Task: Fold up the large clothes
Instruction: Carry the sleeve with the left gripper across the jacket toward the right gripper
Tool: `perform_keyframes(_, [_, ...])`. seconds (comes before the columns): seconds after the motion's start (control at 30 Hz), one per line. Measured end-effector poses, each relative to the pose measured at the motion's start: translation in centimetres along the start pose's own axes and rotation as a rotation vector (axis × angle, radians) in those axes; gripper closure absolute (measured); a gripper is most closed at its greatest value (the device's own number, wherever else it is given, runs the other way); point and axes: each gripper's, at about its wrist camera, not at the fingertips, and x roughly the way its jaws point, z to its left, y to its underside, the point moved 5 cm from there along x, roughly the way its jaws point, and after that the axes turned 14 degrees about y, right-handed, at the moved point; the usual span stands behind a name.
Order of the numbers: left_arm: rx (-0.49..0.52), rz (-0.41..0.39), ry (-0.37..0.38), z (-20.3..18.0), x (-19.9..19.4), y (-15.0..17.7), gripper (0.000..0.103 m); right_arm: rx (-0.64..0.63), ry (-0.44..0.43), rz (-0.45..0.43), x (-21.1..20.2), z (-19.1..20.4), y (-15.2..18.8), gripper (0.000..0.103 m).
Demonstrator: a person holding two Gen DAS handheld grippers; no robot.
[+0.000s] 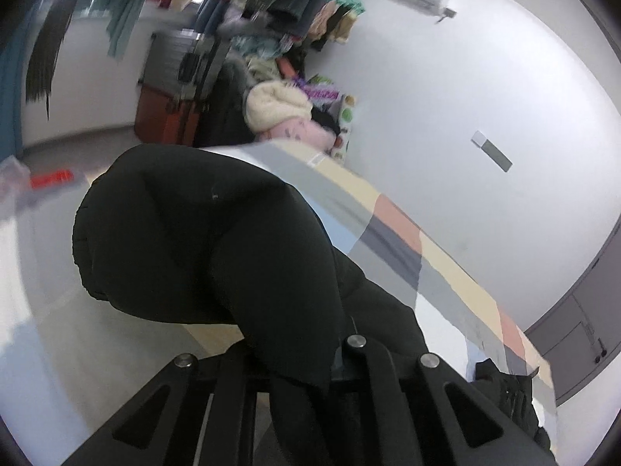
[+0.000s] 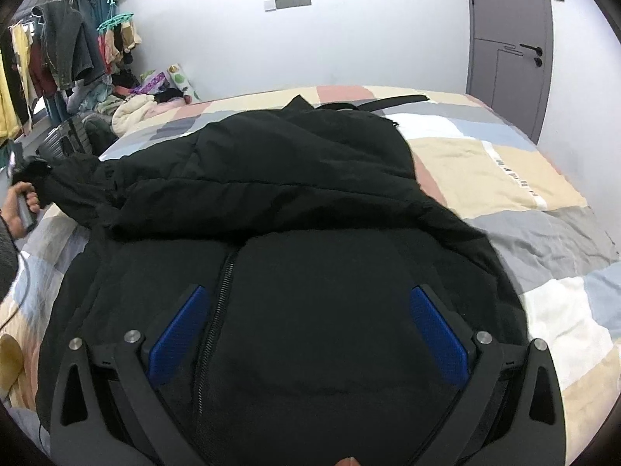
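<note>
**Jacket fold: early stage, one sleeve lifted**

Black padded jacket (image 2: 271,194) lies on the patchwork bedspread (image 2: 524,178), its bulk toward the bed's left edge. Left gripper (image 1: 302,365) clenched on its sleeve (image 1: 202,229), raised. Right gripper (image 2: 306,334) spread wide above the zipper (image 2: 217,310), holding nothing. Body folds remain, I judge.

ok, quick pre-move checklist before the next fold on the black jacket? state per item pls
1. Left gripper has cloth: ok, shut on a fold of the black jacket, which drapes over its fingers.
2. Right gripper free: ok, blue pads wide apart over the jacket front, gripping nothing.
3. Zipper closed: cannot tell, only part shows.
4. Sleeve at the left lifted off the bed: ok, held up by the left hand.
5. Landing space on the bedspread: ok to the right of the jacket; a dark strap lies behind it.
</note>
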Motion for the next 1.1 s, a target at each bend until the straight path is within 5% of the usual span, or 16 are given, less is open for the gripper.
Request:
perform_keyframes(0.47, [0.416,-0.195,-0.064,-20.8,-10.5,1.0,0.093,0.012,-0.017,-0.068,-3.0,-3.4,0.1,0.0])
perform_keyframes(0.8, [0.714,-0.106,-0.011,-36.3,-11.6,7.3,0.092,0.032,-0.052,-0.094,-3.8,-5.7,0.8,0.0])
perform_keyframes(1.1, [0.91,-0.042,0.118,-46.3,-10.0,17.7,0.09,0.086,-0.1,-0.128,-4.3,-7.4,0.4,0.0])
